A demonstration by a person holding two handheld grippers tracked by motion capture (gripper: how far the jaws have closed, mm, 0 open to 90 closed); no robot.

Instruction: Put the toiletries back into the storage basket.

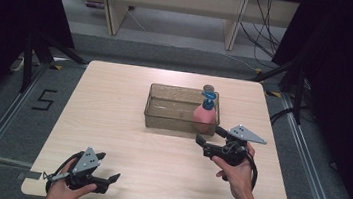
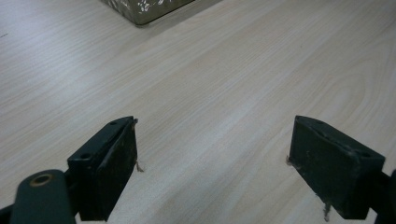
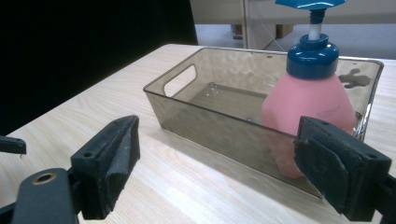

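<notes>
Pink pump bottle (image 1: 205, 115), upright, in a clear smoked plastic bin (image 1: 162, 119) on the tabletop (image 1: 112, 117).

Bottle: stands at the bin's right end, long axis vertical, blue pump head at the top; which way its spout points cannot be made out. Bin: rectangular, long axis across the tabletop, cut-out handle in the end wall. Right claw (image 1: 209, 137): jaws wide apart, nothing held, just in front of the bin near the bottle, pointing at it. Left claw (image 1: 107, 179): jaws wide apart, nothing held, low at the near left edge, well apart from the bin.
</notes>
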